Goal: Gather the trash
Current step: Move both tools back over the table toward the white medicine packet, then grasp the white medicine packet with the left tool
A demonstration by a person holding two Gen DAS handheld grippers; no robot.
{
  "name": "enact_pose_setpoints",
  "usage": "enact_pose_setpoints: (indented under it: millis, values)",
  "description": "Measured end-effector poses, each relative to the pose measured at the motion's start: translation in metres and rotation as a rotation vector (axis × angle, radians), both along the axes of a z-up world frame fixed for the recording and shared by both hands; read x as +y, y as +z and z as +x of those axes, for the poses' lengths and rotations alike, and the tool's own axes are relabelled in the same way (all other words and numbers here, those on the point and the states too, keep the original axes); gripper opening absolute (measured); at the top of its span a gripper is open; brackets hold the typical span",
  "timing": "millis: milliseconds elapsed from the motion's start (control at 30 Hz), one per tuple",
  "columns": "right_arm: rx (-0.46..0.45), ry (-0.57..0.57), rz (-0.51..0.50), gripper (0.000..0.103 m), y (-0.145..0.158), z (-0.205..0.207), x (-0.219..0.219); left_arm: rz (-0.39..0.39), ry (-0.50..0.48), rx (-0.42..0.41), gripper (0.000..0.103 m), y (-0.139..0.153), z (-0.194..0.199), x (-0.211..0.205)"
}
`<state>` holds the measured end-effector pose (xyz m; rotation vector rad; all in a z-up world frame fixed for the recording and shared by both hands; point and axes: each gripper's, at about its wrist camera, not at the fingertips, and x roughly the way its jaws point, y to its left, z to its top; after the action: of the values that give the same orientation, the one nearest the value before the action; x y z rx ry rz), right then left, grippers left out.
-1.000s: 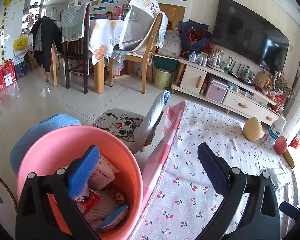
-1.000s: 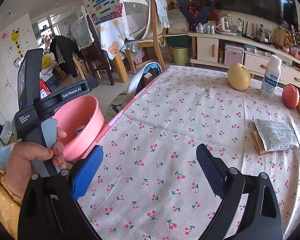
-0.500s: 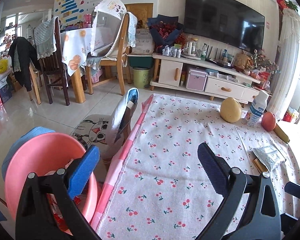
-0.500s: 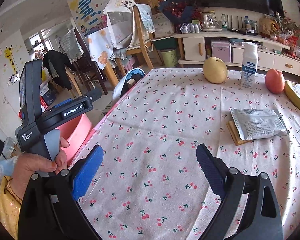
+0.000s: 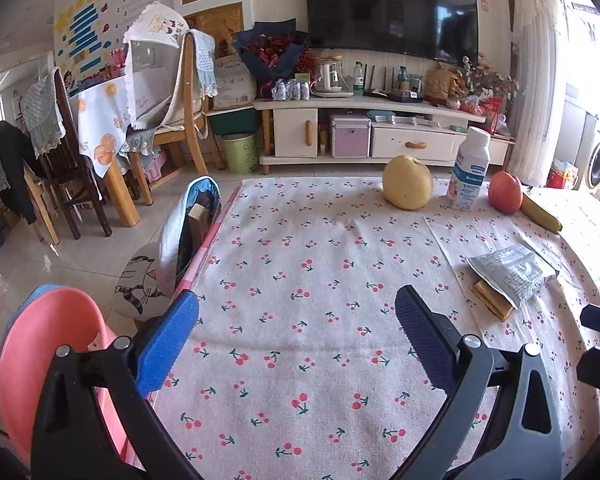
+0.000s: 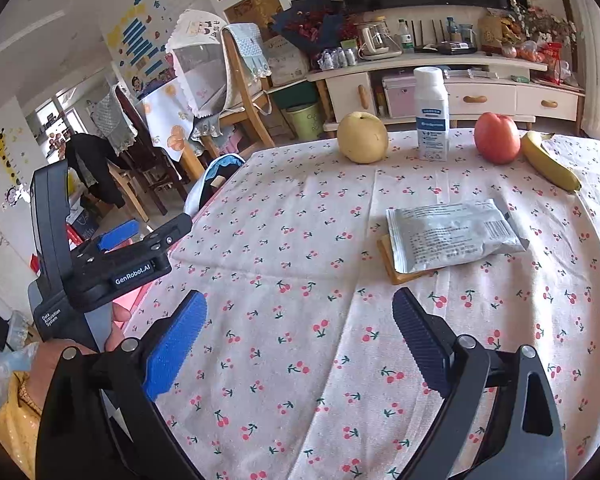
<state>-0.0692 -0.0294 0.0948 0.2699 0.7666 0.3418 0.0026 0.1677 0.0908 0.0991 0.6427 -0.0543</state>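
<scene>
Swung away from the round pink plastic bin (image 5: 40, 360), the left claw (image 5: 296, 336) now faces the cherry-print tablecloth (image 5: 320, 264); the bin sits at its lower left, off the table edge. Both claws are spread wide and hold nothing. The right claw (image 6: 300, 332) hovers over the cloth, with the silver-grey foil wrapper (image 6: 452, 236) ahead and slightly right, lying partly over a flat tan packet (image 6: 392, 264). Only the left view shows the bin's rim clearly. Only the right view shows the person's left hand (image 6: 80, 344), yellow-sleeved, gripping the left claw's black handle to the right claw's left. Well beyond the wrapper stand a yellow pear (image 6: 362, 138), a white bottle (image 6: 432, 114), a red apple (image 6: 497, 138) and a banana (image 6: 550, 164).
</scene>
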Motion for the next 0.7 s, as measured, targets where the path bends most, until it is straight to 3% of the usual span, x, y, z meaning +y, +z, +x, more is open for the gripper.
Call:
enact_pose_setpoints:
  millis: [433,700]
  values:
    - [0.011,-0.125,0.054,0.093,-0.004,0.009,-0.071,0.035,-0.211,0.015,0.099,-0.013,-0.005,-0.066]
    - [0.036,-0.287,0.167,0.093,-0.007,0.021,-0.153,0.072,-0.542,0.062,0.099,-0.021,0.002,-0.138]
